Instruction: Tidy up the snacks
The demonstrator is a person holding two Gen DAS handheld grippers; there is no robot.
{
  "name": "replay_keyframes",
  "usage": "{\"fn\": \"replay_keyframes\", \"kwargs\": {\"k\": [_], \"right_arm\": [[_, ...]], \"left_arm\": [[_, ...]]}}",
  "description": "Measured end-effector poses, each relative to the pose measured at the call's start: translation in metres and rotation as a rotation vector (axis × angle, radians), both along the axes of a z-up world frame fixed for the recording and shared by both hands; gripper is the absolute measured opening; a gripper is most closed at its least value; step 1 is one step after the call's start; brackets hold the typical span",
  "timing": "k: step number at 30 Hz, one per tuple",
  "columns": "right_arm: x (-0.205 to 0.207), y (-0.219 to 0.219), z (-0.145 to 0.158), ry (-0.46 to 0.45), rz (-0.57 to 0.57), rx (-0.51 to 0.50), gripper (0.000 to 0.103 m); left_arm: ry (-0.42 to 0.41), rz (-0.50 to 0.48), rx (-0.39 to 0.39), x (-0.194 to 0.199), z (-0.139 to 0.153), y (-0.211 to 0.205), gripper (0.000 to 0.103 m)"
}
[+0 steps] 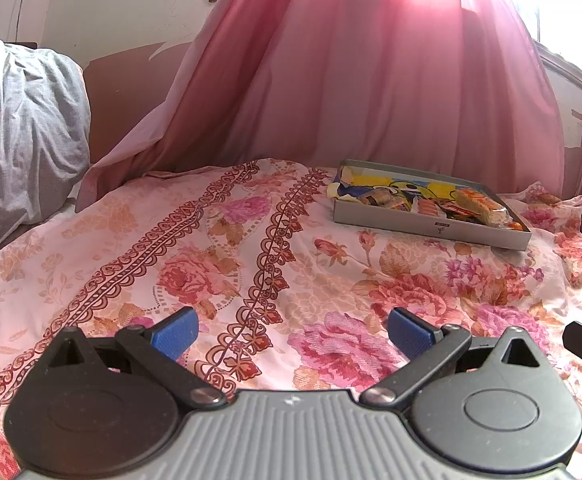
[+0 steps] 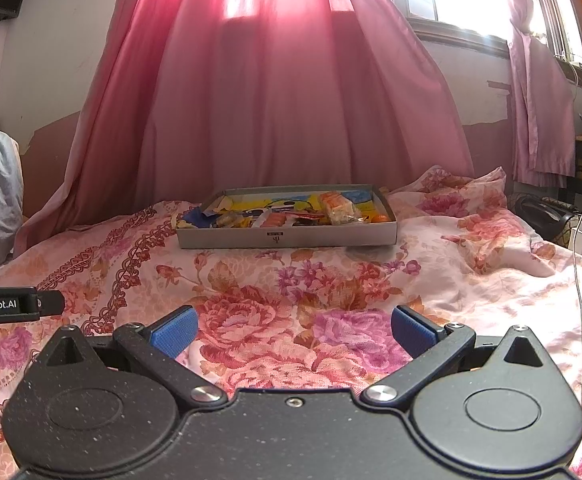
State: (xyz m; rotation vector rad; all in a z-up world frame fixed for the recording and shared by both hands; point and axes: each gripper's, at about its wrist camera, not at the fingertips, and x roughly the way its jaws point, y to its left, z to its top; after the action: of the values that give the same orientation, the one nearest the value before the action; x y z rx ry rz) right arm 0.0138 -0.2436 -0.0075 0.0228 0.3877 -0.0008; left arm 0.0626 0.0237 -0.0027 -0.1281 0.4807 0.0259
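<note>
The snacks (image 2: 291, 212) all lie inside a shallow grey box (image 2: 287, 238), which sits on the floral bedspread (image 2: 291, 320) in the upper middle of the right wrist frame and toward the upper right of the left wrist frame. A long orange-and-white wrapped bar (image 2: 337, 207) rests on top at the box's right half, with smaller wrappers crowded to its left and a small orange piece (image 2: 379, 219) in the right corner. No snack shows on the bedspread outside the box.

That fits either snacks already gathered in, or a heap awaiting sorting within the box; the pictures do not settle which.

The left gripper (image 1: 293, 334) and the right gripper (image 2: 294, 330) both sit low in their frames, well short of the box, fingers spread wide and holding nothing.

Any reach into the box would go best from above the near wall rather than across it, since the soft bedding will likely let the box tilt or slide if pushed. Thin wrappers call for a pinch on a raised edge.

Behind the box hangs a pink curtain (image 2: 283, 100).
</note>
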Motion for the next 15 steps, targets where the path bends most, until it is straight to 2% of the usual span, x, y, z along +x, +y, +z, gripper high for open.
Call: {"fn": "replay_keyframes", "kwargs": {"k": [15], "right_arm": [[0.0006,0.0005,0.0002,0.002,0.001,-0.001,0.102]], "left_arm": [[0.002,-0.004,0.002,0.0001,0.0009,-0.0015,0.103]]}}
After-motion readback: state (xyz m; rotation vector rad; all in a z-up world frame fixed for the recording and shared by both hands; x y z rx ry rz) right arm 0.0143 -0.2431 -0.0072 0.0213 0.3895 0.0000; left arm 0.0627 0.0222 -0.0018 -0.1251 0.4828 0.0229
